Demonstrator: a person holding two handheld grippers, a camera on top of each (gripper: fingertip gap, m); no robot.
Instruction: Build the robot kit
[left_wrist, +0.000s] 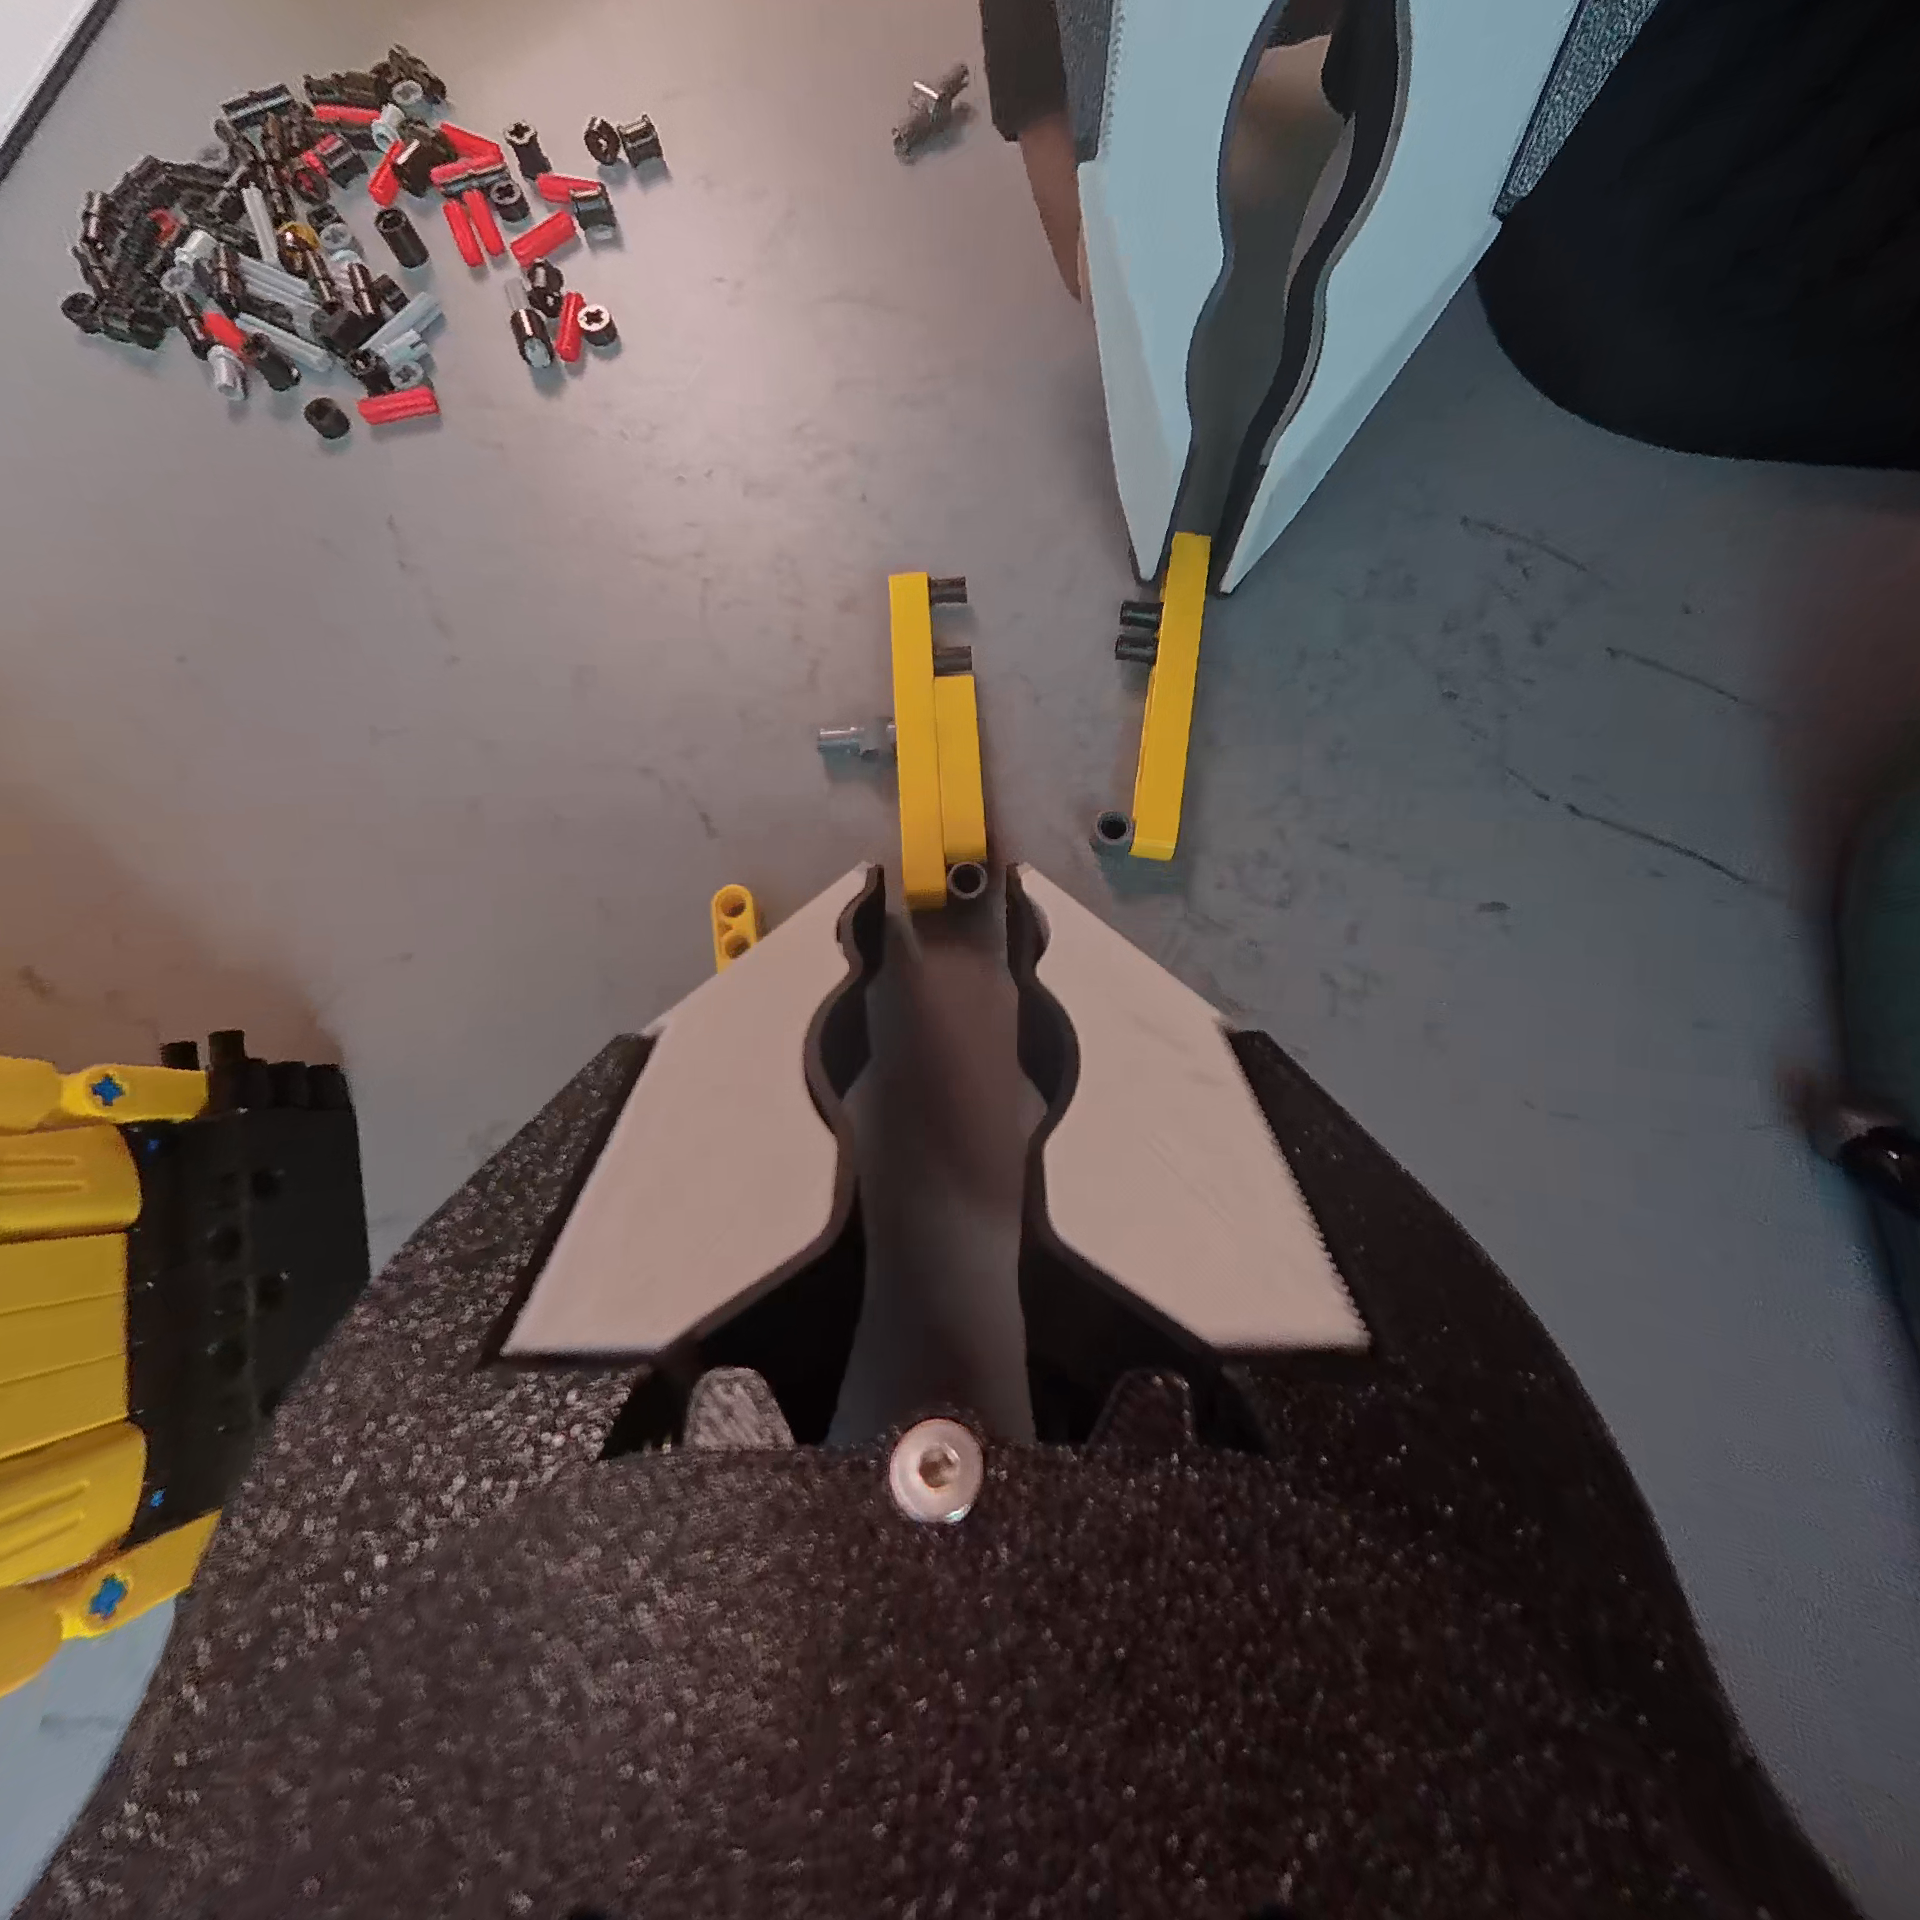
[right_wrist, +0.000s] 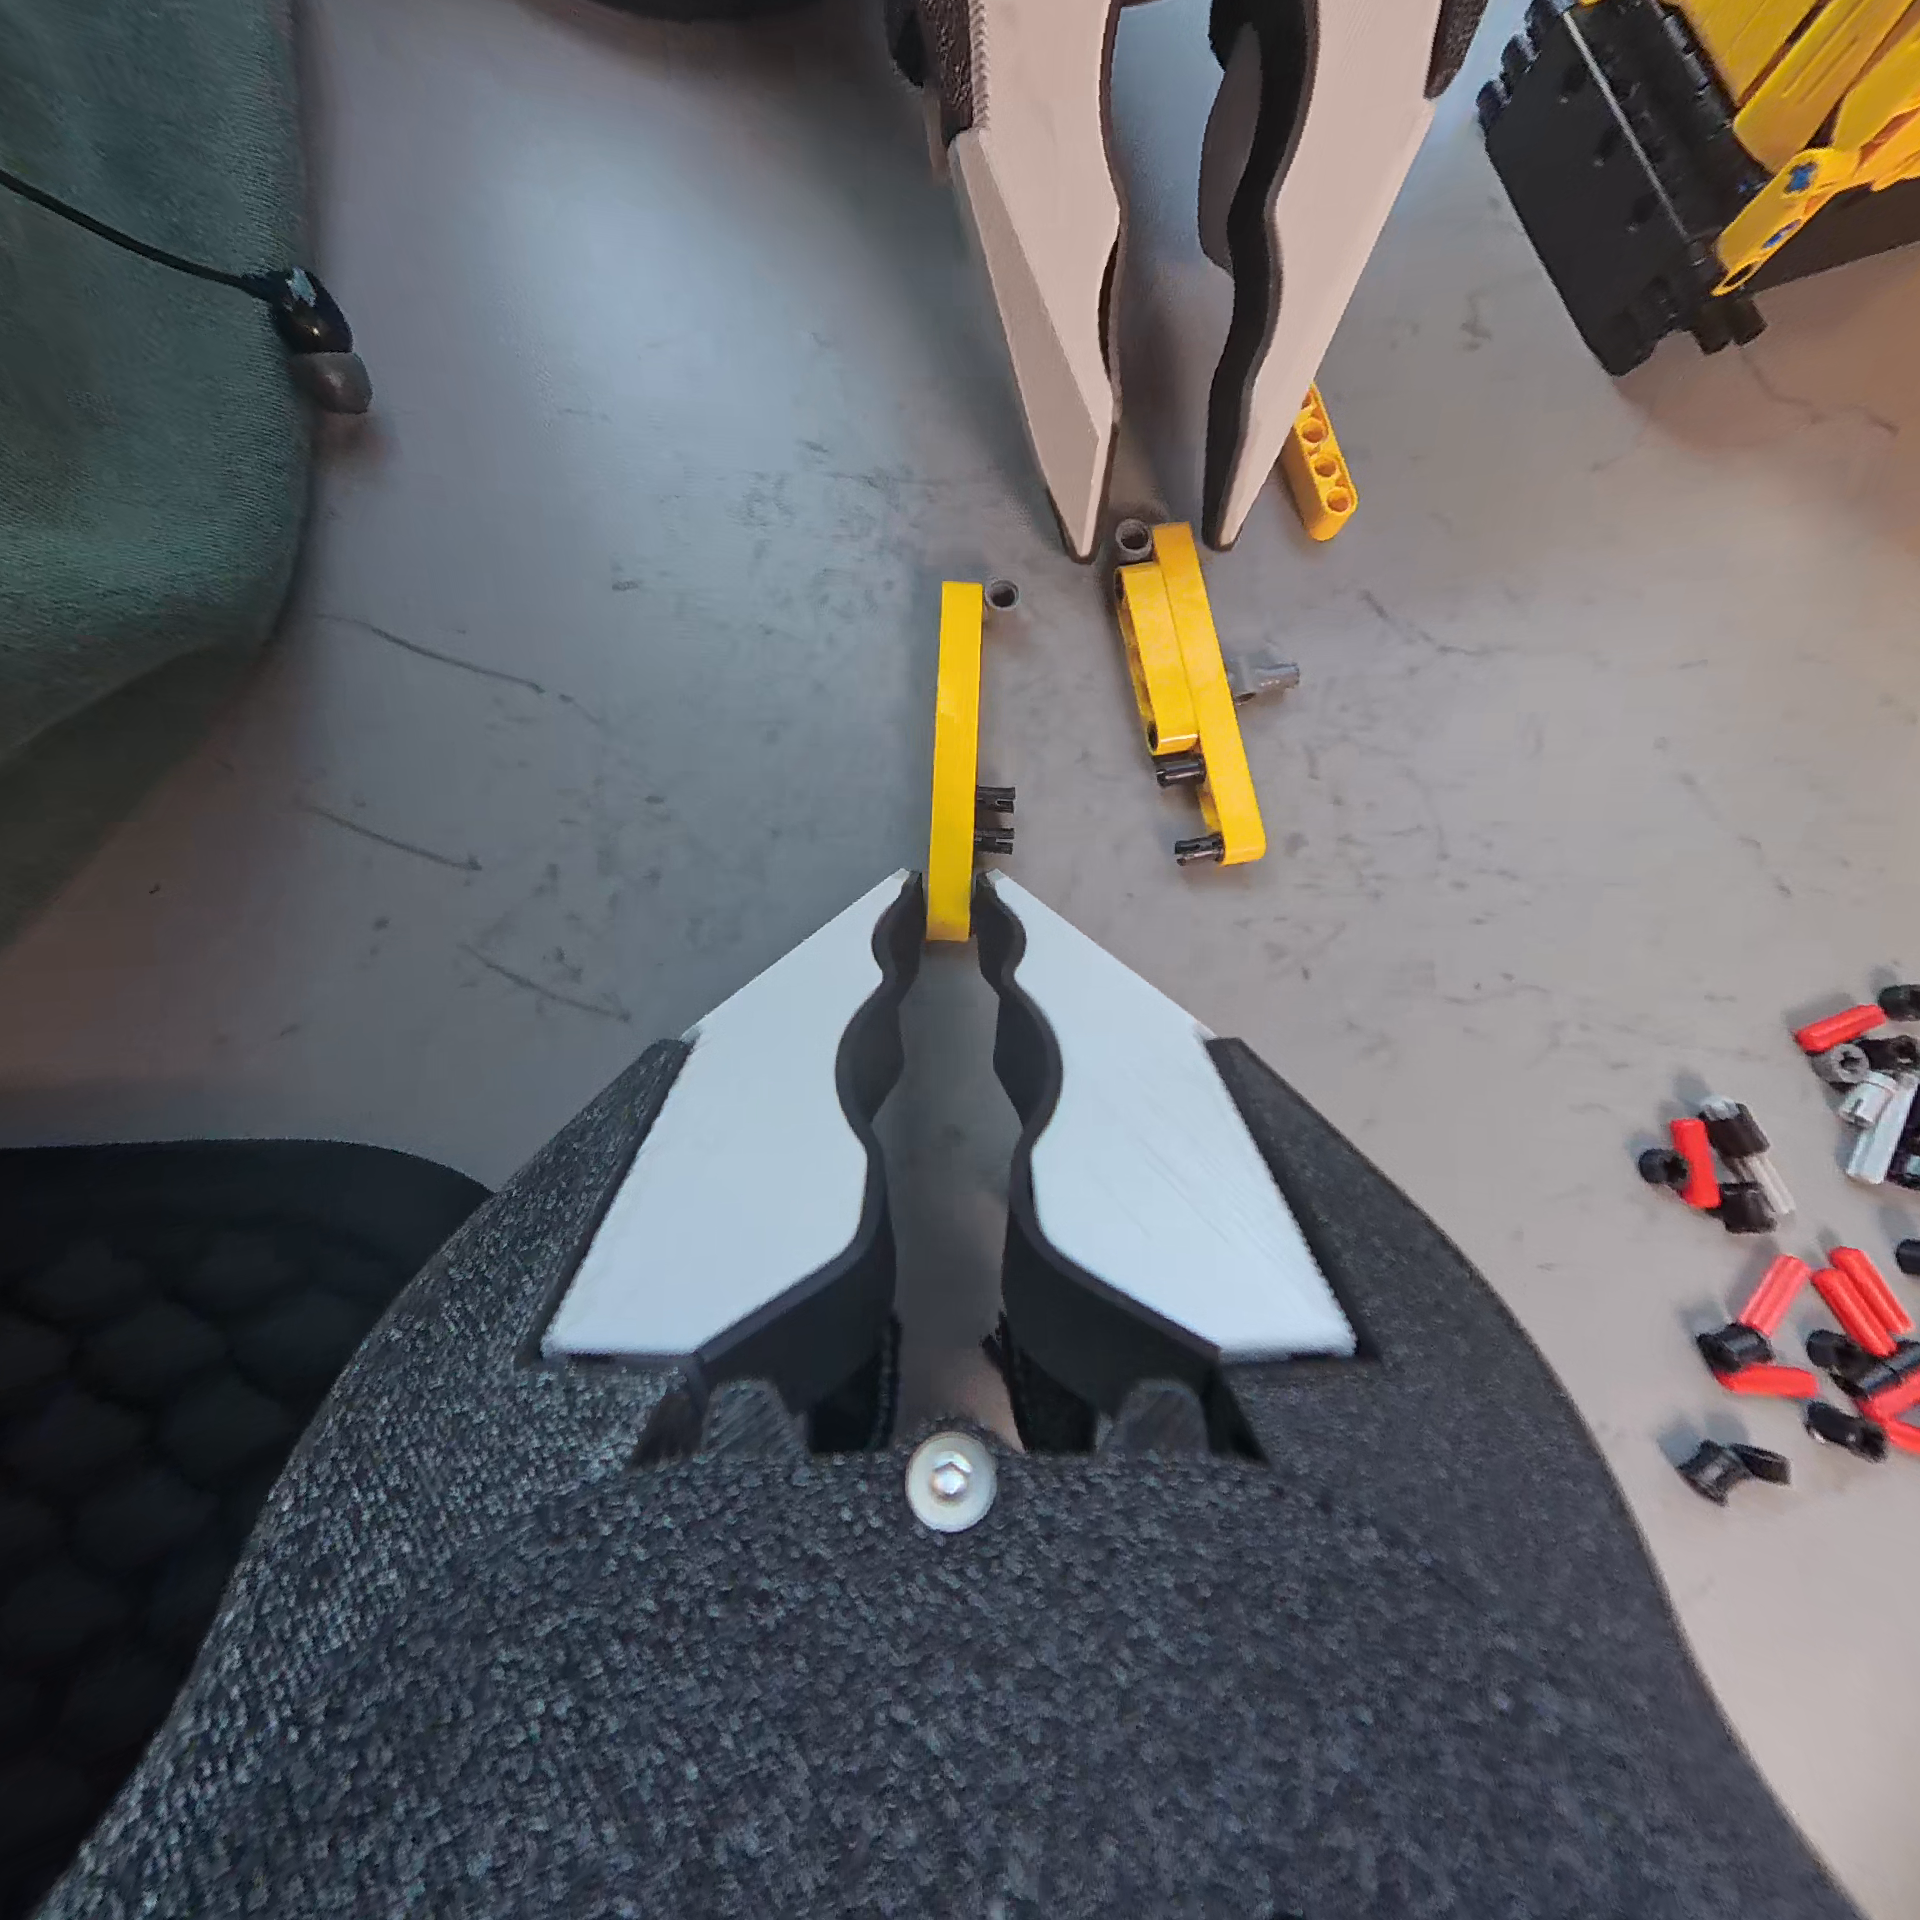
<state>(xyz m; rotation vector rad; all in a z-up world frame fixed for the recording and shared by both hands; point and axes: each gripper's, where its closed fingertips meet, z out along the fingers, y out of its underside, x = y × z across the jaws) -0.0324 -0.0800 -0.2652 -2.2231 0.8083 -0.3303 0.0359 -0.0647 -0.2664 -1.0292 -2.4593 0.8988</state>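
Note:
My right gripper (right_wrist: 951, 883) is shut on the near end of a long yellow beam (right_wrist: 958, 727) that stands on edge on the grey table (right_wrist: 623, 520). The beam has two black pins on its side and a grey bush at its far end. It also shows in the left wrist view (left_wrist: 1169, 707), held by the right gripper (left_wrist: 1193, 577). My left gripper (left_wrist: 945, 883) is open, with its tips on either side of the end of a double yellow beam assembly (left_wrist: 930, 748) with black pins and a grey bush. A small gap shows on each side.
A pile of small red, black and grey parts (left_wrist: 332, 239) lies on the table. A yellow and black built model (left_wrist: 125, 1299) stands at the left. A short yellow beam (left_wrist: 735, 914), a grey pin (left_wrist: 852, 740) and a black connector (left_wrist: 930, 109) lie loose. A green cloth (right_wrist: 125, 416) lies at the edge. One gripper's finger ends stand about 8 cm off the other's.

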